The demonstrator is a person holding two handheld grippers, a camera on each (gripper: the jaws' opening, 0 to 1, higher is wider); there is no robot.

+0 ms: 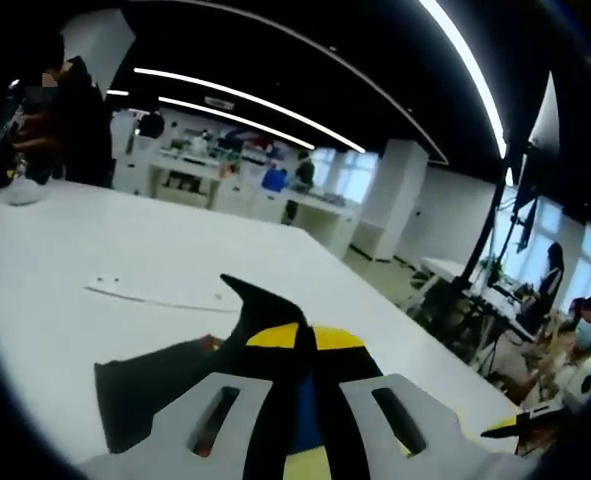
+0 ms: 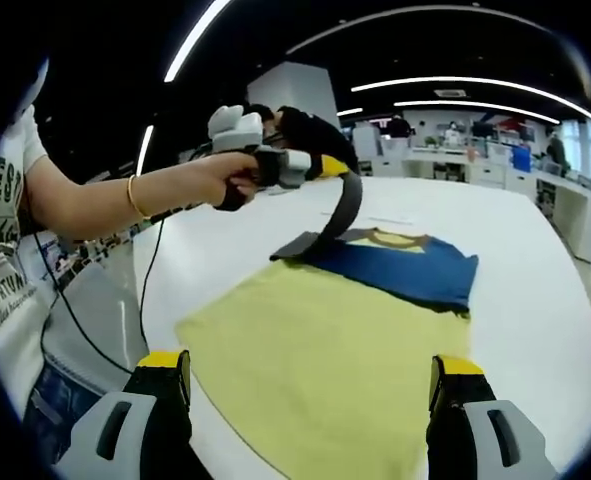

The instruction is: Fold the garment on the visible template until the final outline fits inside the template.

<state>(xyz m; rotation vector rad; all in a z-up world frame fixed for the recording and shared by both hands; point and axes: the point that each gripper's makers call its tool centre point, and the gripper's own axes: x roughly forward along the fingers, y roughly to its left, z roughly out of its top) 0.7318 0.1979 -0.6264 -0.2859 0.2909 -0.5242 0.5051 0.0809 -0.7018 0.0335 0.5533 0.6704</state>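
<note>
The one readable piece of writing sits on the person's white T-shirt (image 2: 10, 220), in the right gripper view, at the far left of the picture beside the bare forearm with the gold bangle (image 2: 134, 197). Dark block letters run down the shirt's front in two fragments: an upper line that reads roughly "ESA" and, lower down, one that reads roughly "FORTUN". Both are cut off by the fold of the cloth and the picture's edge, so the full words cannot be made out. Nothing else in either view carries legible lettering.
</note>
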